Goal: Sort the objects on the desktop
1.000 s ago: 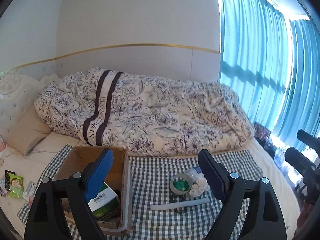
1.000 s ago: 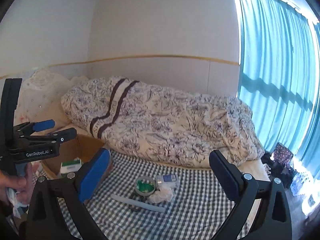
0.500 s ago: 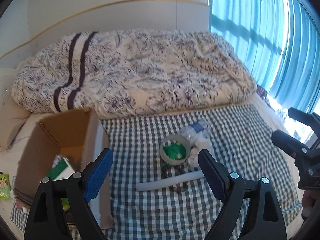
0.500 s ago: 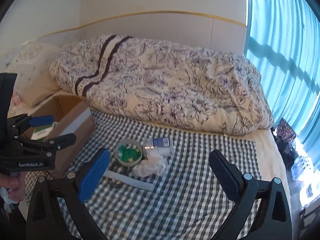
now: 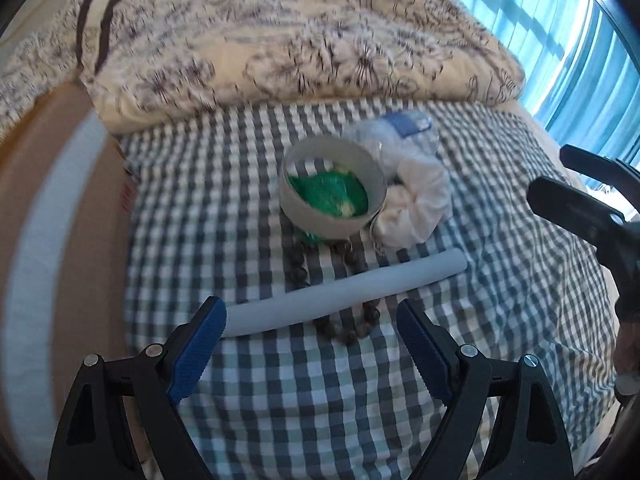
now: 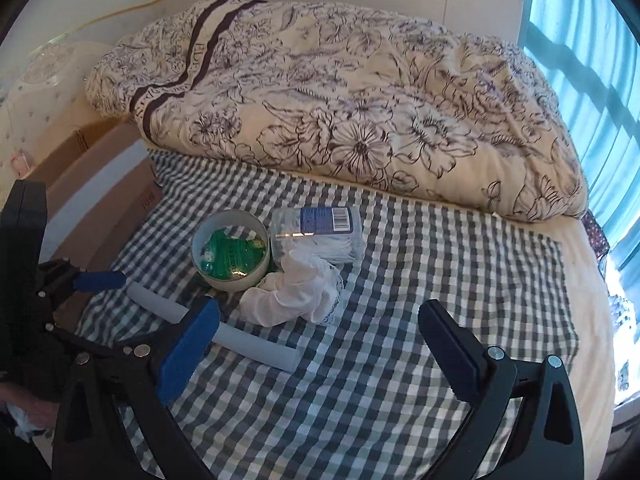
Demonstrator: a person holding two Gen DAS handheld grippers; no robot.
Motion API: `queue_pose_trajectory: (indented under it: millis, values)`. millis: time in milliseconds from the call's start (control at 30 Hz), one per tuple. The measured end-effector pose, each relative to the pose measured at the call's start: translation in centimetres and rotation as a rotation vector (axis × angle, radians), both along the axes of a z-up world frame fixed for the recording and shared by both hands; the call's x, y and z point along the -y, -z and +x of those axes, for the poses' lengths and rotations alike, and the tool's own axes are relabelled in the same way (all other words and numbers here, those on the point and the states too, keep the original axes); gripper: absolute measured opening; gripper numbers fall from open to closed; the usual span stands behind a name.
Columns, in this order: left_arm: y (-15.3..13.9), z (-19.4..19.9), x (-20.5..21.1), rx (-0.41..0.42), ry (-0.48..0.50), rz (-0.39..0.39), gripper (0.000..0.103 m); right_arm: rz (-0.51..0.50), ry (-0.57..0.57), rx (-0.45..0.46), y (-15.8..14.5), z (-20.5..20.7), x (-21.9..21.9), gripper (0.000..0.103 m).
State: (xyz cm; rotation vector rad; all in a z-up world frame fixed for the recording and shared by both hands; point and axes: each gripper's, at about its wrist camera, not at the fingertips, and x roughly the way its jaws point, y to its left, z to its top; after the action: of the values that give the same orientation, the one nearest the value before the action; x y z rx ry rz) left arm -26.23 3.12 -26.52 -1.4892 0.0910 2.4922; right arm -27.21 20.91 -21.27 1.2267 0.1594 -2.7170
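On the checked cloth spread over the bed, the grey foam tube (image 5: 344, 296) lies flat, slanting from near the cardboard box (image 5: 60, 216) toward the right, with a string of dark beads (image 5: 352, 326) partly under it. Just behind it sit a tape roll (image 5: 332, 190) with something green inside, a white lace scrunchie (image 5: 416, 208) touching the roll, and a clear plastic packet (image 5: 400, 132) with a blue label.

The left hand-held gripper (image 5: 310, 328) hangs released, jaws spread wide, straddling the tube's near half; the likely step is picking up the tube. To do it well, I would lower squarely across the tube, keep the fingertips clear of the beads, and close gently since foam probably squashes.

The right hand-held gripper (image 6: 320, 324) is also released and holds nothing, poised above bare cloth in front of the scrunchie.

The right wrist view shows the packet's barcode label (image 6: 324, 220), the folded floral duvet (image 6: 340, 100) and the left tool's blue pad by the tube's far end (image 6: 140, 294). Only the left wrist view shows the beads clearly and how the tube sits between its own jaws.
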Motion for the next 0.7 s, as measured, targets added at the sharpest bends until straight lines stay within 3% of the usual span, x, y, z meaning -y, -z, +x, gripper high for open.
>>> queue_pose_trajectory:
  millis: [200,500,567,633,700]
  values:
    - [2.7,-1.7,-0.6,0.050,-0.009,0.052,0.090,-0.007,-0.013,0.028,2.2,-2.5,0.6,0.100]
    - [4.0,-3.3,-0.6,0.009,-0.040,0.091,0.089,-0.035,0.010,0.092,4.9,-5.8,1.2,0.100]
    - [4.0,-3.3,-0.4,-0.001,-0.046,0.103,0.079,-0.026,0.013,0.108,5.5,-6.1,1.4,0.100]
    - [4.0,-3.3,-0.4,-0.004,-0.040,0.132,0.059,-0.011,0.015,0.120,6.1,-6.3,1.4,0.099]
    - [3.9,-3.1,-0.7,-0.009,-0.022,0.147,0.051,-0.013,0.018,0.130,6.7,-6.5,1.3,0.095]
